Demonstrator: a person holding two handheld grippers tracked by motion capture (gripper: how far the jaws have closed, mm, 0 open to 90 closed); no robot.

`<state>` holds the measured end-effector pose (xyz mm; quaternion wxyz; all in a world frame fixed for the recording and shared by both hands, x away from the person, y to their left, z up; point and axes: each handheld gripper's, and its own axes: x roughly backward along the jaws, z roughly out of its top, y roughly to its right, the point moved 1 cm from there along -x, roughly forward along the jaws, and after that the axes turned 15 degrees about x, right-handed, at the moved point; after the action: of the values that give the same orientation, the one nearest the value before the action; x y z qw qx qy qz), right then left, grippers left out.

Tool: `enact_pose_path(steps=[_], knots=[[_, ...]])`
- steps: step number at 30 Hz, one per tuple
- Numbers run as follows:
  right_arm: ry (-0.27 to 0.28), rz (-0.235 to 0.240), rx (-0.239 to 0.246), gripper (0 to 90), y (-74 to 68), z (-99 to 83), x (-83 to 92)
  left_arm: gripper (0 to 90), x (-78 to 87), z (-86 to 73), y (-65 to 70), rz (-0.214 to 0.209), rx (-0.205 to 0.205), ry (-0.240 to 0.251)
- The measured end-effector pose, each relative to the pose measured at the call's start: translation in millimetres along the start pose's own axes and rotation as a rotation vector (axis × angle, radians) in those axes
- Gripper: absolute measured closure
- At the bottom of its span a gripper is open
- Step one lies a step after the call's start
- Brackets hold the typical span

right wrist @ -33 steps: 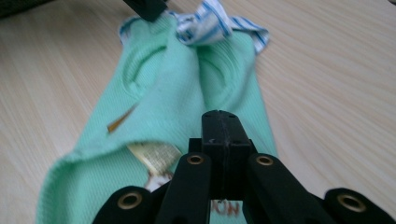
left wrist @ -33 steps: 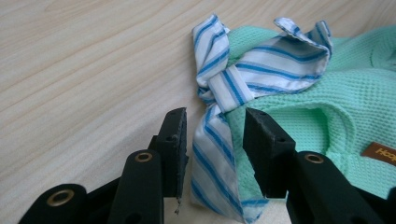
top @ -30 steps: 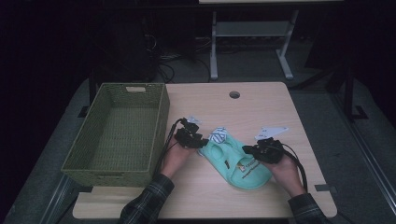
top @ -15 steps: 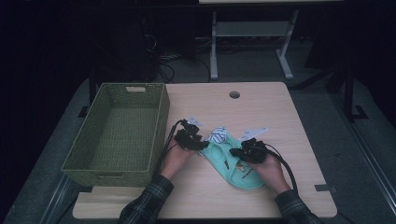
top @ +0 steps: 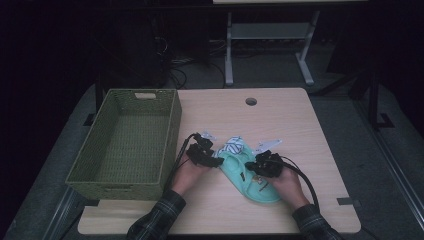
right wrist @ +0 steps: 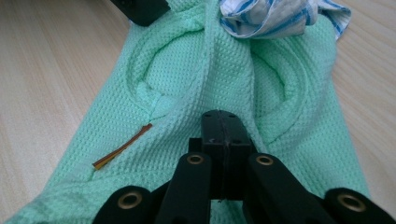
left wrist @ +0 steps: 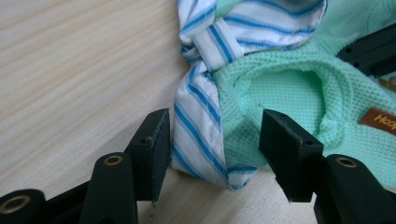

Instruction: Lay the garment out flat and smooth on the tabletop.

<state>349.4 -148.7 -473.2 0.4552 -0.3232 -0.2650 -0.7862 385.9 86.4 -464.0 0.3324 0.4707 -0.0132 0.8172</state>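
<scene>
A mint-green waffle-knit garment lies on the table with a blue-and-white striped cloth bunched at its far end. My left gripper sits at the garment's left edge. In the left gripper view, the left gripper stands open and has just been opening, with the striped cloth's hem and the green garment's edge lying loose between its pads. My right gripper rests on the garment's middle. Its jaws are shut flat together at a raised fold of the green knit.
A woven green basket stands at the table's left with nothing in it. The wooden table has a cable hole at the back. A brown label is sewn on the garment. Desk legs and cables stand on the dark floor beyond.
My right hand has moved left and down onto the green garment, nearer the left gripper. The left hand has stayed in place.
</scene>
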Motion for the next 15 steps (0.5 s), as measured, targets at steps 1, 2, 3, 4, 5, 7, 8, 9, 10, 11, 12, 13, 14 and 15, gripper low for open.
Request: enact_pose_path(steps=[1,2,3,4,5,7,8,9,10,11,12,13,14,15], knots=[[0.000,0.000,0.000,89.7,0.0,0.0,0.0,42.6,0.0,0.0,0.0,0.000,0.000,0.000],[0.000,-0.003,0.007,89.7,-0.6,0.1,0.0,42.8,-1.4,-0.7,0.5,0.008,-0.021,-0.017],[0.000,-0.005,0.009,89.7,-0.8,0.1,0.0,43.3,-2.0,-1.3,1.2,0.010,-0.027,-0.020],[-0.001,-0.005,0.010,89.7,-0.9,0.2,0.0,44.1,-2.1,-1.3,1.7,0.019,-0.037,-0.016],[-0.001,-0.005,0.010,89.7,-0.9,0.2,0.0,45.1,-2.1,-1.3,1.7,0.019,-0.037,-0.016],[0.000,-0.005,0.010,89.7,-0.9,0.0,0.0,47.4,-2.1,-1.6,2.9,0.034,-0.050,-0.020],[0.002,-0.004,0.007,89.7,-0.8,-0.2,0.0,48.9,-2.7,-2.1,4.2,0.049,-0.062,-0.010],[0.003,-0.003,0.006,89.7,-0.8,-0.3,0.0,50.5,-2.2,-2.2,4.8,0.057,-0.068,-0.016],[0.004,-0.003,0.006,89.7,-0.9,-0.4,0.0,52.6,-2.1,-2.2,4.8,0.060,-0.075,-0.016],[0.009,-0.004,0.010,89.7,-0.9,-0.9,-0.1,54.3,-2.1,-2.3,5.0,0.061,-0.076,-0.015],[0.012,-0.007,0.010,89.7,-1.3,-1.3,-0.1,57.6,-1.9,-2.2,5.0,0.060,-0.080,-0.016],[0.011,-0.008,0.011,89.7,-1.4,-1.4,0.1,60.2,-2.1,-2.3,5.0,0.055,-0.081,-0.014],[0.013,-0.008,0.011,89.7,-1.5,-1.4,-0.1,63.1,-2.0,-2.2,4.8,0.051,-0.085,-0.015],[0.012,-0.008,0.011,89.7,-1.6,-1.3,-0.1,66.4,-2.0,-2.2,5.0,0.047,-0.084,-0.016]])
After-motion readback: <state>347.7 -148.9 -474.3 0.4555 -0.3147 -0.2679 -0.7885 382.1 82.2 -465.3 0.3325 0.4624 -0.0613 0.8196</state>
